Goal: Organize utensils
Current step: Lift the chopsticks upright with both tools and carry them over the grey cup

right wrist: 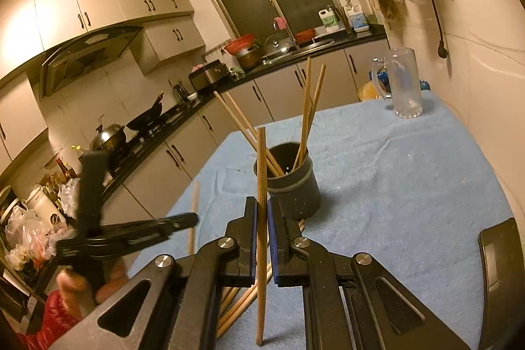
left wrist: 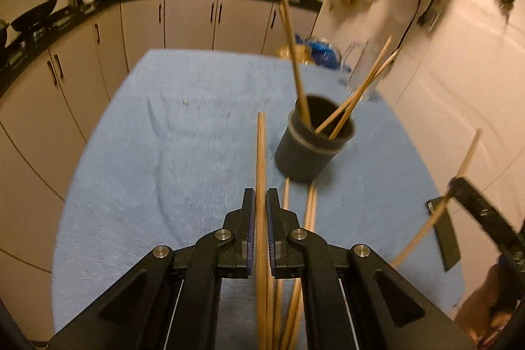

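A: What fills the scene, starting with the biggest thing?

B: A desk (right wrist: pixel 410 186) under a pale blue cloth, in a dim, warm-lit kitchen. On it stands a dark round holder (left wrist: pixel 311 143), upright, with a clear glass mug (right wrist: pixel 402 84) well behind it.

A: How far along is the tidying?

B: Partly done, by the look of it. Four wooden chopsticks (right wrist: pixel 306 113) already lean inside the holder, fanned out two to each side. Several loose chopsticks (left wrist: pixel 310 205) lie flat on the cloth just in front of the holder, so those are left, plus the two in hand.

A: And the grippers?

B: The left gripper (left wrist: pixel 261 218) is clamped on one chopstick (left wrist: pixel 261 159), which points ahead, its tip beside the holder's rim but not over it. The right gripper (right wrist: pixel 262 228) is clamped on another chopstick (right wrist: pixel 261 173), held nearly upright just in front of the holder.

A: What do the chopsticks look like?

B: Long, thin, plain light-brown wood, squared at the top.
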`<state>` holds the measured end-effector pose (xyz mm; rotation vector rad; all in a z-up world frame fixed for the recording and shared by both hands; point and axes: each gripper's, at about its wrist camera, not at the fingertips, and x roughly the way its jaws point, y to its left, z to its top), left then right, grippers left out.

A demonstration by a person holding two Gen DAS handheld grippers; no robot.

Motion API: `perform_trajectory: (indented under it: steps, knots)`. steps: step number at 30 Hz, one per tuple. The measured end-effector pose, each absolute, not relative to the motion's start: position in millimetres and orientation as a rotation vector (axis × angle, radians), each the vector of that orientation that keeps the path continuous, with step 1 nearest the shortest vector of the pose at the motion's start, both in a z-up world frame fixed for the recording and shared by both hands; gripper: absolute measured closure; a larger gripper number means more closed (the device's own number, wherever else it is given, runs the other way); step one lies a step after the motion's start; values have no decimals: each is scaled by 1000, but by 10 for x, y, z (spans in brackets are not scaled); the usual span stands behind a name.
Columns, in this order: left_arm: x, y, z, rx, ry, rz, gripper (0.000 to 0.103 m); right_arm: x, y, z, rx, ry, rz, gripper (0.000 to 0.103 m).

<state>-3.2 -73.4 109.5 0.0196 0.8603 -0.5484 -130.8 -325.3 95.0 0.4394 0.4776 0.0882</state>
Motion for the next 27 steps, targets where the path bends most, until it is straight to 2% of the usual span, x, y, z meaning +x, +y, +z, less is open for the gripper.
perform_trajectory:
  steps: [7, 27]
  knots:
    - [-34, -632, 1364, -16, 802, -574, 97, -1344, -3224, 1023, 435, 454, 76, 96]
    - [-19, -729, 1629, -34, 746, -604, 97, -1353, -3430, 1174, 480, 405, 35, 96]
